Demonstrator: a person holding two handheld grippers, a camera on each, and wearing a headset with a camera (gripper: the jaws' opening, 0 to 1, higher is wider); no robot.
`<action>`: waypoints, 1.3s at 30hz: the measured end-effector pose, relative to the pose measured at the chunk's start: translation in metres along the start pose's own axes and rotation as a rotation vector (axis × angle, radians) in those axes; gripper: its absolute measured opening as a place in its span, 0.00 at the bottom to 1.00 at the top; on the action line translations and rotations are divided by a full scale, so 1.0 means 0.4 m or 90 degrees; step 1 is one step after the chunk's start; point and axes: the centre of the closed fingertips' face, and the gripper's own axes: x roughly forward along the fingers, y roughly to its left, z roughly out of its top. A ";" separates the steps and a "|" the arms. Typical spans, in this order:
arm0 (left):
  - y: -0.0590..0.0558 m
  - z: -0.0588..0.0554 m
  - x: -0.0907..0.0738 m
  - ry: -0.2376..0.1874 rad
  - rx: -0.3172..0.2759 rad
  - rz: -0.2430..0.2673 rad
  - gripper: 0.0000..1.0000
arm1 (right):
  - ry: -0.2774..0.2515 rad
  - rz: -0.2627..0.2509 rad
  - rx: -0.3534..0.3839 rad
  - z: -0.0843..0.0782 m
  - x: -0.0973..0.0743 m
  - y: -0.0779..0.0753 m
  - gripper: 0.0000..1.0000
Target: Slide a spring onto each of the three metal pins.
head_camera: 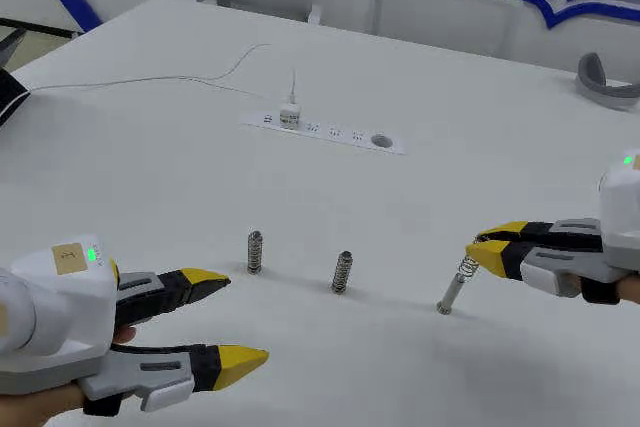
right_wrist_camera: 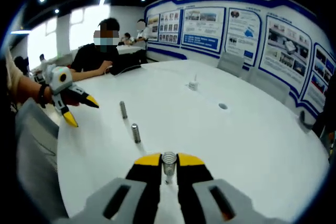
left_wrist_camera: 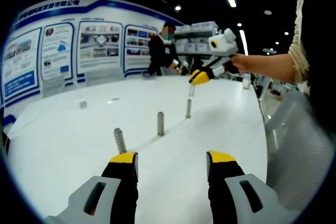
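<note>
Head view: nearer than the power strip (head_camera: 322, 131) stand a left pin (head_camera: 255, 252) and a middle pin (head_camera: 343, 272), each wearing a grey coiled spring. The third pin (head_camera: 450, 295) leans, and the right gripper (head_camera: 476, 248) pinches the last spring (head_camera: 467, 267) on its top. The left gripper (head_camera: 247, 317) gapes wide, holding nothing.

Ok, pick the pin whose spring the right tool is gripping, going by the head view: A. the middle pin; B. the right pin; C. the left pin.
B: the right tool is shut on the spring at the top of the right pin, well away from the other two.
</note>
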 end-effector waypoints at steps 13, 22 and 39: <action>0.002 0.003 0.002 0.001 0.001 0.000 0.53 | 0.001 -0.002 0.010 -0.012 0.019 -0.008 0.12; 0.002 0.002 0.000 0.005 0.003 0.001 0.52 | 0.007 -0.001 0.021 -0.032 0.027 -0.010 0.12; -0.002 0.005 0.001 0.008 0.007 0.000 0.52 | 0.009 -0.011 0.045 -0.087 0.062 -0.018 0.12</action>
